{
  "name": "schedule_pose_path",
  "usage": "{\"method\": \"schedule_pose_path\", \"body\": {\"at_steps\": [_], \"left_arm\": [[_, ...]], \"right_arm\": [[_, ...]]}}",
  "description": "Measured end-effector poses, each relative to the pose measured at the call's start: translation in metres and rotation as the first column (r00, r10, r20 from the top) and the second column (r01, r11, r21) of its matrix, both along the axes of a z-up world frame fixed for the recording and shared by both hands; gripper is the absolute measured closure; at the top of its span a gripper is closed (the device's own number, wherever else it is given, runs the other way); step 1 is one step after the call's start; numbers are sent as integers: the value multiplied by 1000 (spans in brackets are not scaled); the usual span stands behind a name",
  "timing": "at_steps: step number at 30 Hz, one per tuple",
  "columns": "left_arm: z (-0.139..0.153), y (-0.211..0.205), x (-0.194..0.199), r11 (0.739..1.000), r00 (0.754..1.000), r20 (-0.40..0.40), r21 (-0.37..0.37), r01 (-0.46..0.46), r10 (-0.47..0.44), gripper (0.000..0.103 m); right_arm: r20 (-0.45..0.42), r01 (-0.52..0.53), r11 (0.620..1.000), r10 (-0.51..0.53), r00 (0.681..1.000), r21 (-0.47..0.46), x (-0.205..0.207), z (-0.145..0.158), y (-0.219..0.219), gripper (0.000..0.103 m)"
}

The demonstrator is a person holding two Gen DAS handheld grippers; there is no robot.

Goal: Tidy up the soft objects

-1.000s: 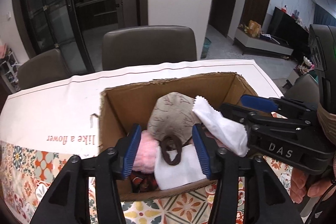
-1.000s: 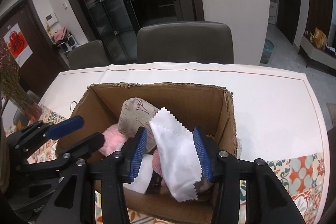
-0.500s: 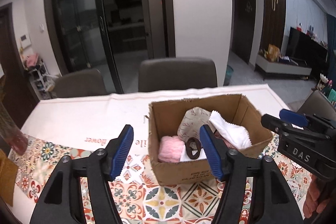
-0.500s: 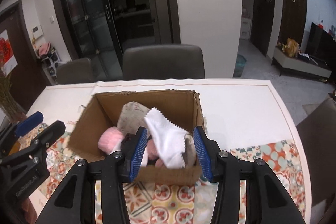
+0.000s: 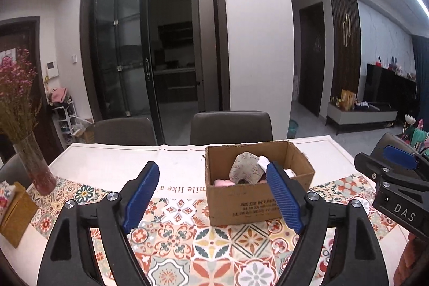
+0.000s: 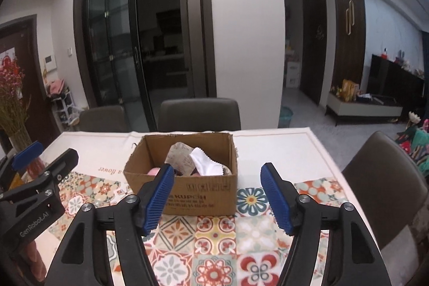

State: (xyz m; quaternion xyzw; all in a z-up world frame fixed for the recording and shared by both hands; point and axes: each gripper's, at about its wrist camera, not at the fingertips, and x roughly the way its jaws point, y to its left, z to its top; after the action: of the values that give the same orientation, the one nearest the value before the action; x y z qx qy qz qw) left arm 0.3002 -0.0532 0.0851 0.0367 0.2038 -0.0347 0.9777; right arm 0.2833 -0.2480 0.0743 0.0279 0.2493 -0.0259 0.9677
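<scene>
From the left wrist camera, my left gripper (image 5: 214, 195) hangs above the tiled tablecloth (image 5: 187, 240) with its blue pads spread wide and nothing between them. The cardboard box (image 5: 241, 203) sits ahead and slightly to the right of it, one pad overlapping its near right corner in the picture, though the gripper looks well short of touching. The box's long side runs across my view. Inside I count one patterned beige pouch (image 5: 245, 168), one white cloth (image 5: 264, 161) with a zigzag edge, and one pink fluffy item (image 5: 224, 182) low at the left; anything beneath is hidden. At the right edge, my right gripper (image 5: 396, 168) shows side-on. One vase of dried flowers (image 5: 32, 160) stands far left.

From the right wrist camera, the right gripper (image 6: 217, 195) is likewise spread and empty, and the box (image 6: 193, 192) lies straight ahead, almost centred between the pads, near wall facing me. The white cloth (image 6: 206, 165) drapes over the pouch (image 6: 179, 157) toward the right inner wall; a sliver of pink (image 6: 154, 171) peeks at the left. Two chairs (image 6: 199, 114) stand behind the table, and a third at the right. I judge the right hand better lined up for any further reach into the box. No soft object shows loose on the table, so the sorting looks essentially finished.
</scene>
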Motion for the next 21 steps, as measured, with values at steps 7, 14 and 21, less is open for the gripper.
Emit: {"method": "schedule_pose_path", "body": {"at_steps": [7, 14, 21], "left_arm": [[0, 7, -54, 1000, 998, 61, 3, -16, 16, 12], [-12, 14, -97, 1000, 997, 78, -8, -15, 15, 3], [-24, 20, -137, 999, 996, 83, 3, -42, 42, 0]], "right_arm": [[59, 30, 999, -29, 998, -20, -57, 5, 9, 34], [65, 48, 999, -47, 997, -10, -98, -7, 13, 28], [73, 39, 999, -39, 997, -8, -132, -20, 20, 20]]}}
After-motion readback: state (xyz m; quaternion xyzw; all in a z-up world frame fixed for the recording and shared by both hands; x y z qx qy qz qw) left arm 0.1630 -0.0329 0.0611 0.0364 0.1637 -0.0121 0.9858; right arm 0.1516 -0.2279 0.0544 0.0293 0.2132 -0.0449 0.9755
